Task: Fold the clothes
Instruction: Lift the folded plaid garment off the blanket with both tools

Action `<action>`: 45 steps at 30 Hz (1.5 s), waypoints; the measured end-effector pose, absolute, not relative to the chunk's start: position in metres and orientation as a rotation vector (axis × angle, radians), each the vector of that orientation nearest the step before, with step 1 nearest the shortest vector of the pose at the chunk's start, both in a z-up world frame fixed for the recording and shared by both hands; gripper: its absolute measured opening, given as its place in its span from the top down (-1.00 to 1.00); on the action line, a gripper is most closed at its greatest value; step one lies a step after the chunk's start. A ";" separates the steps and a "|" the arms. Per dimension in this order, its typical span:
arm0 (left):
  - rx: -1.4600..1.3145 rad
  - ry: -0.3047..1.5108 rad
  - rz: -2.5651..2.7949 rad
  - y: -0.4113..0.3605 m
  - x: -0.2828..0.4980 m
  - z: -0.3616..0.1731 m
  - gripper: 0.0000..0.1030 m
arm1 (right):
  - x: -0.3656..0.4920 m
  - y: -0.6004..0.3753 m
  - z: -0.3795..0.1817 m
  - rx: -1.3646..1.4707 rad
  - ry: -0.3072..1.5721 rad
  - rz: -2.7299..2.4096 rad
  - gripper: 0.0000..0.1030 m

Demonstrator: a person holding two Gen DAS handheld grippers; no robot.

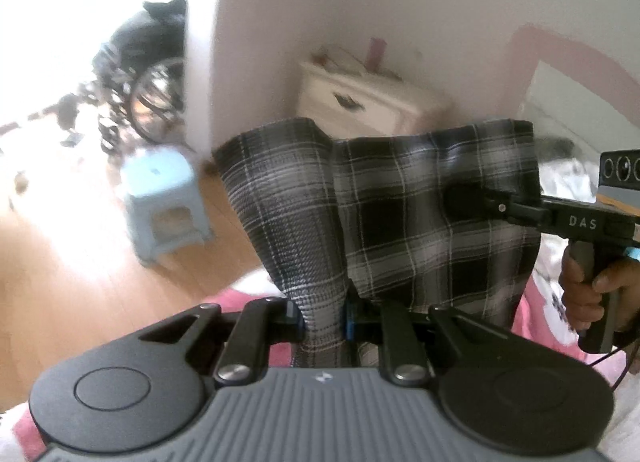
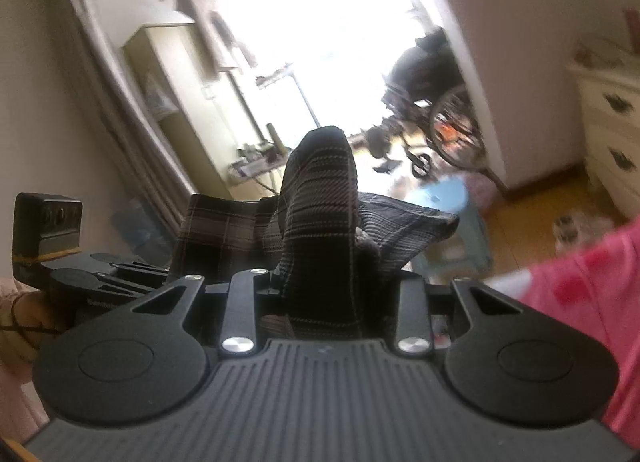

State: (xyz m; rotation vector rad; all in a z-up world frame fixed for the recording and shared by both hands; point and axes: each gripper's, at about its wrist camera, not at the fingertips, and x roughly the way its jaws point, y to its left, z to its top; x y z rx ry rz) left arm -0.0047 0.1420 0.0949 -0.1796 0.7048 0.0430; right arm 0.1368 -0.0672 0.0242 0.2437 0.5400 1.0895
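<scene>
I hold the plaid garment (image 1: 400, 214) aloft above the pink bed (image 1: 536, 302), left gripper (image 1: 324, 318) and right gripper (image 2: 332, 282) each clamped on its cloth, jaws closed, stretching it between them to hang straight for folding.

Wooden floor (image 1: 60, 270): light-blue plastic stool (image 1: 164, 202) standing on it, left; wheelchair (image 1: 136, 74) beyond, far left; white drawer unit (image 1: 360, 98) against far wall

reads "das" in pale letters on the black body of the right gripper (image 1: 464, 198); nothing else legible.
</scene>
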 end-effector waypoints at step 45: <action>-0.434 0.500 0.892 0.365 -0.516 0.209 0.66 | -0.194 0.335 0.132 0.327 0.769 1.954 0.41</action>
